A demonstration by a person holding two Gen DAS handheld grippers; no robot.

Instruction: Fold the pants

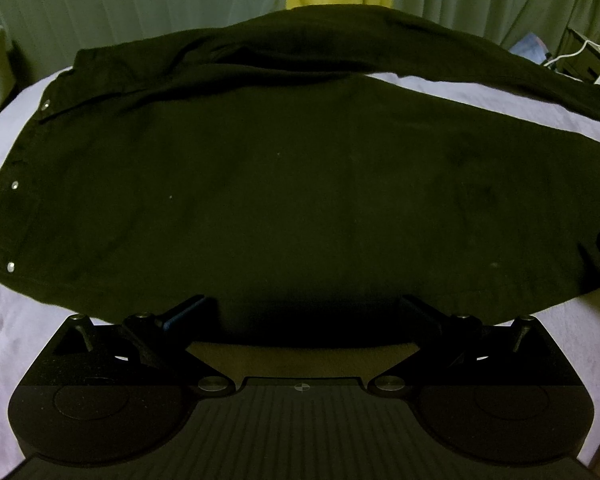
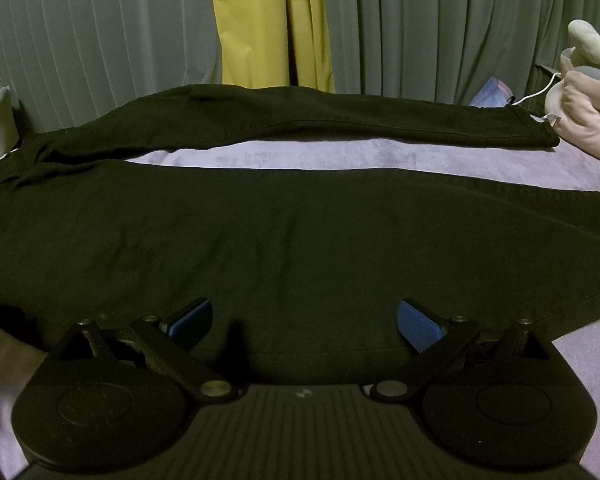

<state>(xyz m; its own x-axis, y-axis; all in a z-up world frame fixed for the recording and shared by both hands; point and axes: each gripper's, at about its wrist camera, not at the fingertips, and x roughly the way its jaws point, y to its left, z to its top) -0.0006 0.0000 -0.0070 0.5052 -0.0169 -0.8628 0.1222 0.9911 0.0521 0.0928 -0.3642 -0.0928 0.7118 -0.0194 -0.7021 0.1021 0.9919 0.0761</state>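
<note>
Left wrist view shows the dark pants [image 1: 284,184] spread flat on a bed covered by a pale lilac sheet [image 1: 4,320], waistband with its metal studs to the left, the two legs running off to the right with a strip of sheet between them. The left tool [image 1: 304,308] sits low at the near edge of the near leg, fingers spread wide and holding nothing; the cloth edge lies between them. From the right wrist view, the right tool [image 2: 304,320] is likewise wide open and empty, its blue pads [image 2: 414,322] resting on or just above the near leg further toward the cuff.

My judgement is that the main risk is a poor pinch: closing on only the top layer, or catching the sheet along with the hem, would drag the bedding or let the leg sag and twist when lifted over the far leg. Uneven lifting between the two tools could skew the fold.

Both tools point forward across the bed, held low and roughly level, side by side along the same leg.
</note>
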